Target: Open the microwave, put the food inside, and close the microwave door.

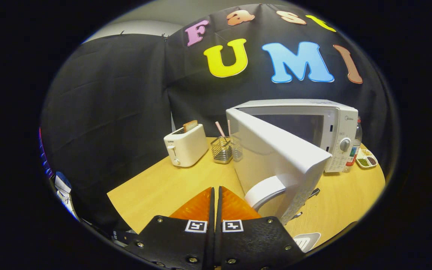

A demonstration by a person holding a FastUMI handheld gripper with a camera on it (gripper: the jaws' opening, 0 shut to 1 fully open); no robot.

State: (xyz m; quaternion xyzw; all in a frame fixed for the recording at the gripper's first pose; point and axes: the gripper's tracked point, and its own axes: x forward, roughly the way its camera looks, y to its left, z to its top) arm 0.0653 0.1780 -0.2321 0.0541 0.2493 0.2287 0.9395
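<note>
Gripper (216, 195) sits low over the near edge of the wooden table (163, 187), fingers pressed together with only a thin seam between them, nothing held. The fingertips point toward the middle of the table, just beside the swung-out door.

Microwave (313, 131) stands on the far right part of the table, white, its door (276, 161) open wide and swung out toward the gripper. The door's outer edge with its curved handle (264, 189) lies just right of the fingertips, close but apart from them. The dark cavity shows behind the door; whether anything lies in it cannot be told from this angle. Control panel with a round knob (345, 144) is on the microwave's right side.

Beyond the fingers, to the left of the microwave, a white toaster (186, 146) stands with a slice of bread (190, 125) sticking up from its slot. Between toaster and microwave is a wire basket (222, 150) holding striped straws (220, 129).

Right of the microwave, partly hidden by it, is a bottle (355, 146), and just beside that a small divided tray (366, 159) with green and dark fillings, possibly the food. A pale slotted object (308, 240) lies on the table near the gripper body's right side; too cropped to identify.
</note>
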